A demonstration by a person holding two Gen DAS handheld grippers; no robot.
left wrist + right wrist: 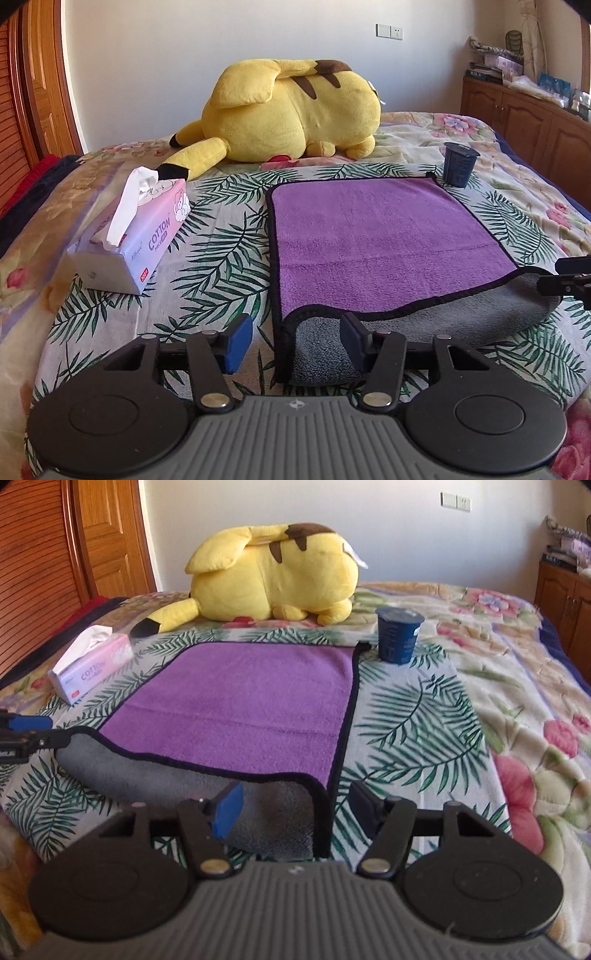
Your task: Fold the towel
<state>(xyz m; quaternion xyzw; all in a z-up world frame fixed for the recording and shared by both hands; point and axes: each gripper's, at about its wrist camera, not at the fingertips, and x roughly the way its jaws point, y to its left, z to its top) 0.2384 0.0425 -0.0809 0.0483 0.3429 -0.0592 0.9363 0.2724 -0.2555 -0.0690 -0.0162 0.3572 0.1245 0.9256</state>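
Observation:
A purple towel (373,236) with black trim and a grey underside lies on the bed; it also shows in the right wrist view (251,701). Its near edge is curled over, showing the grey side (443,317). My left gripper (297,343) is open, its jaws on either side of the towel's near left corner. My right gripper (295,812) is open, its jaws on either side of the near right corner. The right gripper's tip shows at the right edge of the left wrist view (569,277).
A tissue box (129,240) lies left of the towel. A dark blue cup (458,166) stands at the towel's far right corner. A yellow plush toy (288,114) lies beyond. A wooden cabinet (528,118) is at the right.

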